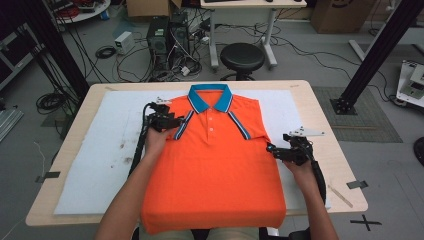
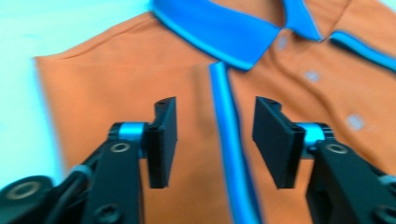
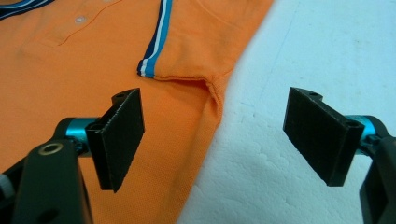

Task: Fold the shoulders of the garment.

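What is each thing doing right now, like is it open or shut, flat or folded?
Orange polo shirt: lying flat, front up, sleeves folded in, hem hanging over the table's near edge.
Blue collar: folded down.
Left gripper: open, over the shirt's blue stripe.
Right gripper: open, straddling the shirt's side edge.
White mat: spread flat under the shirt.

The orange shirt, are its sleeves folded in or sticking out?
Folded in. On the orange polo shirt, both striped sleeve cuffs lie across its chest, leaving straight side edges.
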The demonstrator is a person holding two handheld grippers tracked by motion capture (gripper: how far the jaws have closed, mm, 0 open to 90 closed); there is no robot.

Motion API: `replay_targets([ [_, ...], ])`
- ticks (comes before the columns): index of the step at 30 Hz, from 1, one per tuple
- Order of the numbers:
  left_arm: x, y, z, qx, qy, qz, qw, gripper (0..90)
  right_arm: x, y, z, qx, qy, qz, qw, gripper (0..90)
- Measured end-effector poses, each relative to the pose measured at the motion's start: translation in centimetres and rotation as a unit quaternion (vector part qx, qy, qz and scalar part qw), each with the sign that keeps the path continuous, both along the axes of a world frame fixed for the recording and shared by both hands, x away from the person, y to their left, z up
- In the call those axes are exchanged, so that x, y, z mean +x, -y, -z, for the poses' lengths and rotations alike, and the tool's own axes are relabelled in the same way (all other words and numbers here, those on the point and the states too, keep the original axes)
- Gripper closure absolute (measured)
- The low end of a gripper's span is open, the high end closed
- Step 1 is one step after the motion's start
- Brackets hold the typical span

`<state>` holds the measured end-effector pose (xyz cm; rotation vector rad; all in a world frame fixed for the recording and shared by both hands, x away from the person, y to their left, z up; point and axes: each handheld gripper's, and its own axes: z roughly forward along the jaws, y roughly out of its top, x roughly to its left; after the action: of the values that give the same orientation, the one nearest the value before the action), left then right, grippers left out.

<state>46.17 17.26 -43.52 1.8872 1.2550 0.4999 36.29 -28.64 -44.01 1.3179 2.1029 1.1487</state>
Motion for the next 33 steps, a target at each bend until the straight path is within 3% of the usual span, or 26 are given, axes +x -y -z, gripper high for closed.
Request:
replay_targets([
  [2, -0.8, -1.3, 0.6, 0.005, -0.003, -0.009, 0.9999, 55.0, 0.0, 0.0, 0.1, -0.001, -0.001, 0.001, 1.0000, 20.8],
  [6, -1.2, -2.0, 1.5, 0.022, -0.023, -0.005, 0.9995, 56.1, 0.0, -0.1, 0.1, -0.003, -0.002, 0.001, 1.0000, 20.8],
  [11, -1.6, -1.7, 1.5, 0.042, -0.010, 0.000, 0.9991, 53.1, 0.1, -0.2, 0.1, -0.002, -0.001, 0.000, 1.0000, 20.8],
  [14, -2.1, -2.3, 1.0, 0.000, 0.017, -0.001, 0.9999, 40.7, 0.2, -0.3, 0.0, -0.003, 0.000, 0.000, 1.0000, 20.8],
  [17, -2.7, -3.2, 0.7, -0.046, 0.048, 0.007, 0.9978, 20.9, 0.3, -0.5, -0.1, -0.004, -0.001, 0.001, 1.0000, 20.7],
  [20, -3.4, -4.1, 0.4, -0.071, 0.065, 0.009, 0.9953, 19.9, 0.5, -1.0, -0.3, -0.005, 0.006, 0.003, 1.0000, 20.7],
  [21, -3.4, -4.1, 0.4, -0.071, 0.065, 0.009, 0.9953, 19.9, 0.6, -1.1, -0.3, -0.008, 0.008, 0.002, 0.9999, 20.7],
  [24, -4.2, -5.0, 0.2, -0.089, 0.088, 0.017, 0.9921, 20.3, 0.8, -1.4, -0.3, -0.018, 0.001, -0.004, 0.9998, 20.8],
  [33, -5.1, -5.7, 0.5, -0.087, 0.084, 0.011, 0.9926, 20.3, 0.5, -1.5, -0.4, -0.021, 0.000, -0.007, 0.9998, 20.8],
])
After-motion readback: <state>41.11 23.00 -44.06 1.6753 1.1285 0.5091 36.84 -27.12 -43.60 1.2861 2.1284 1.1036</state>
